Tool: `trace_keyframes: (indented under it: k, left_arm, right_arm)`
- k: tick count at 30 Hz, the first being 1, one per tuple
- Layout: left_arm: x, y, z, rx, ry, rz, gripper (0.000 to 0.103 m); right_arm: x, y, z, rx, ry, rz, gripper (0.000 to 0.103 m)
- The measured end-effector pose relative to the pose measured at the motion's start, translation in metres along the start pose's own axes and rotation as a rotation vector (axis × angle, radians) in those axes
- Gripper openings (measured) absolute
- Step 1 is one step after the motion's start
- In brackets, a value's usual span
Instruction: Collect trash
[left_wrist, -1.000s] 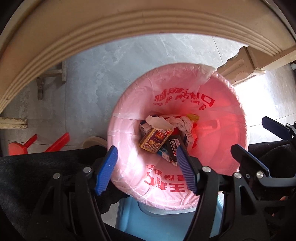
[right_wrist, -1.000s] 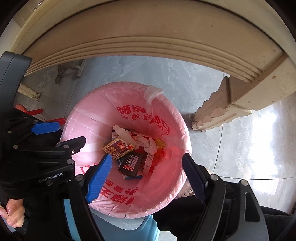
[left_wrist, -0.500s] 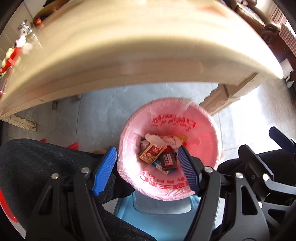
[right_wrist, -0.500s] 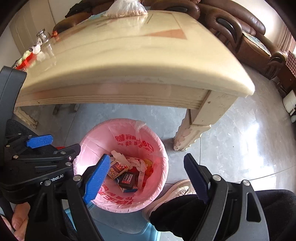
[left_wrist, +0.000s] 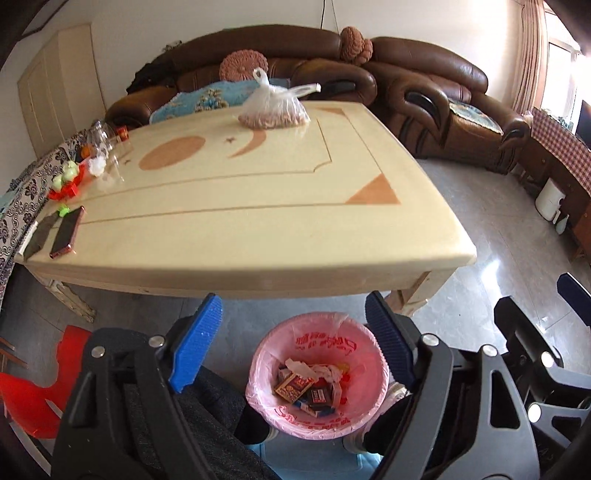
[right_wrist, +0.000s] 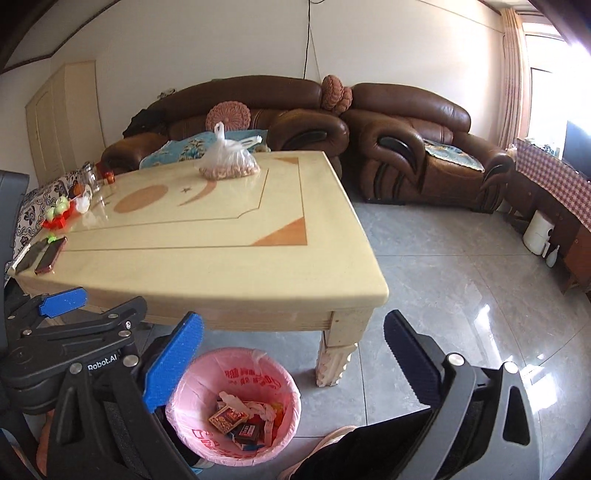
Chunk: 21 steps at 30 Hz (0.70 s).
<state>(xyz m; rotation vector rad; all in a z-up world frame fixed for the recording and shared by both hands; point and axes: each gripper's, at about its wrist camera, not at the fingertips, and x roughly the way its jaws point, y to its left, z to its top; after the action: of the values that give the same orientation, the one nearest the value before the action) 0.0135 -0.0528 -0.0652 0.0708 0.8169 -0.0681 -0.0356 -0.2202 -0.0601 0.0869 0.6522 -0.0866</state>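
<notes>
Now both grippers, left & right, empty w/ jaws just opening wide; trash sits in pink-lined bin. Next: scan table for leftovers.

A round bin lined with a pink plastic bag is standing upright on the floor by the desk leg, holding small boxes and crumpled white paper.
</notes>
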Motion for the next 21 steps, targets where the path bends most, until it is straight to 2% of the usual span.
trace_keyframes:
  k: [4, 7, 11, 15, 21]
  left_arm:
    - [-0.032, -0.001, 0.007, -0.012, -0.079, -0.005, 0.084]
    - [-0.056, -0.004, 0.012, -0.008, -0.157, 0.036, 0.085]
    - [-0.087, -0.003, 0.022, -0.025, -0.223, 0.02, 0.087]
    - [-0.117, -0.002, 0.03, -0.029, -0.293, 0.053, 0.092]
    - [-0.146, 0.005, 0.034, -0.062, -0.327, 0.049, 0.094]
  right_arm:
    - [-0.034, -0.003, 0.012, 0.013, -0.085, -0.003, 0.096]
    - [-0.06, -0.001, 0.018, -0.004, -0.161, -0.044, 0.096]
    - [-0.092, 0.002, 0.026, -0.008, -0.254, -0.078, 0.096]
    - [-0.124, 0.005, 0.033, -0.008, -0.332, -0.111, 0.096]
    - [-0.16, 0.009, 0.038, 0.001, -0.391, -0.12, 0.096]
